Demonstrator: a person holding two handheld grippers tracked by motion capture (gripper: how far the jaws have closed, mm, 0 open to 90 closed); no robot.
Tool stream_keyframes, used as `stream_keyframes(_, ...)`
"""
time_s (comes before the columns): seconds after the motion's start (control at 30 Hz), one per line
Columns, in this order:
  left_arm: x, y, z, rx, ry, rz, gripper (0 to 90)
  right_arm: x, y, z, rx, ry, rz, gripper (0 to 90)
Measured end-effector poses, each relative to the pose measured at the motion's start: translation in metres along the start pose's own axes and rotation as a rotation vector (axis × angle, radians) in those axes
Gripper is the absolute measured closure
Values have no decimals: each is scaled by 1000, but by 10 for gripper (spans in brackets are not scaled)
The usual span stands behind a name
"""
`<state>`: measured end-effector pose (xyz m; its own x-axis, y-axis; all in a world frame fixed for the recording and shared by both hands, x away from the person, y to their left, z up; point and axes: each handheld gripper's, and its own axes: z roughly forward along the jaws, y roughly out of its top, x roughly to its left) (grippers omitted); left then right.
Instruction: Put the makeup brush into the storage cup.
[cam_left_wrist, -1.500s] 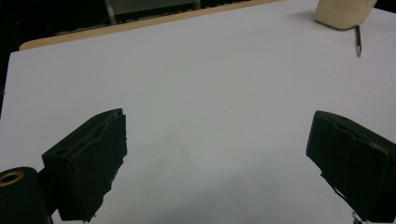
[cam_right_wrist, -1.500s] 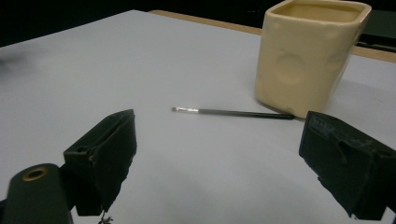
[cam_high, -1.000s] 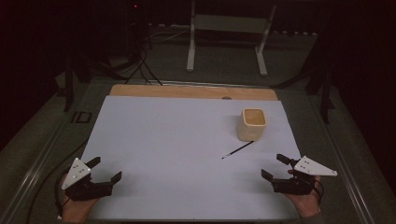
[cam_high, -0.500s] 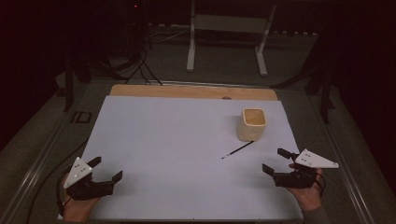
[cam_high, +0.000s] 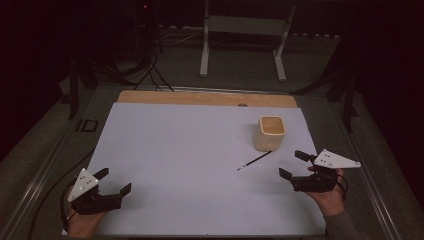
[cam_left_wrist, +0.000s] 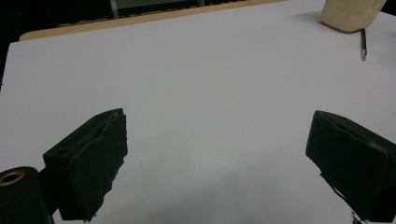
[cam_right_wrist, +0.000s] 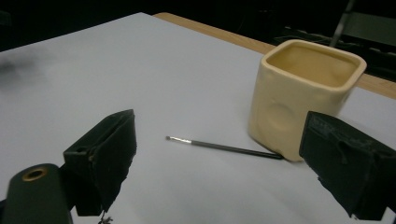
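I see a white sheet (cam_high: 190, 150) covering most of the tabletop. A wooden board (cam_high: 200, 98) pokes out from under it as a strip along the 12 o'clock edge, w/ a small dark spot (cam_high: 243, 105) on it approx. at 1 o'clock. A small black rectangular item (cam_high: 88, 125) lies just off the sheet at 10 o'clock; can't tell what it is. Beyond the table at 12 o'clock stands a white metal frame (cam_high: 245, 25) on two legs. Dark cables (cam_high: 150, 75) trail on the floor at 11 o'clock. A tiny red light (cam_high: 145, 6) glows above them.
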<state>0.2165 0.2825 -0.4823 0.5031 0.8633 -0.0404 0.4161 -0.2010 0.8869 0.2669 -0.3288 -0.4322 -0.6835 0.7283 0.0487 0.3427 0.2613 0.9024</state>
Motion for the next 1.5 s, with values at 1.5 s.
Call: stream_keyframes(1.5, 0, -1, 0, 4, -4, -1, 67, -14, 76, 50, 1, 41, -70, 109)
